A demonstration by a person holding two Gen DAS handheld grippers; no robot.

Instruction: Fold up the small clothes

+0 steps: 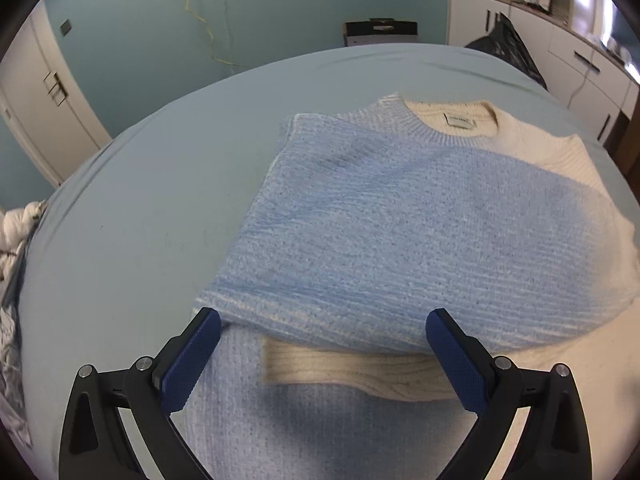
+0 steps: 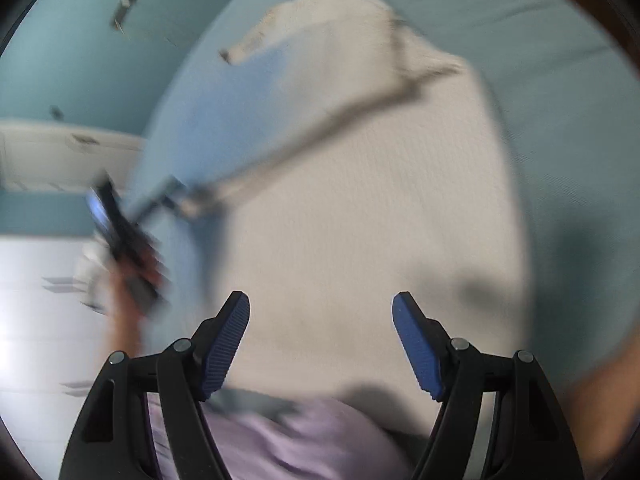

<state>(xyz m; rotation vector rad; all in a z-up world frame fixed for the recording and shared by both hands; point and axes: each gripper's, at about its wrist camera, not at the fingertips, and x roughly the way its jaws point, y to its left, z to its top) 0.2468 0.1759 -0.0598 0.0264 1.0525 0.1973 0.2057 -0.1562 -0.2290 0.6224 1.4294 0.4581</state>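
A knit sweater (image 1: 400, 216), light blue with cream at the collar and right shoulder, lies on the pale blue sheet (image 1: 132, 216). One blue part is folded across its body, and a cream ribbed cuff (image 1: 340, 372) shows underneath. My left gripper (image 1: 323, 314) hovers open over the sweater's near edge, with nothing between its pads. In the blurred right wrist view the sweater's cream side (image 2: 360, 200) fills the middle. My right gripper (image 2: 320, 298) is open above it and holds nothing. At the left of that view a hand carries the left gripper (image 2: 116, 220), which is blurred.
White cabinets (image 1: 580, 60) and a black bag (image 1: 504, 44) stand beyond the far right edge of the sheet. A black box (image 1: 380, 32) sits behind the far edge. Crumpled white cloth (image 1: 16, 224) lies at the left edge. Lilac fabric (image 2: 300, 440) shows below the right gripper.
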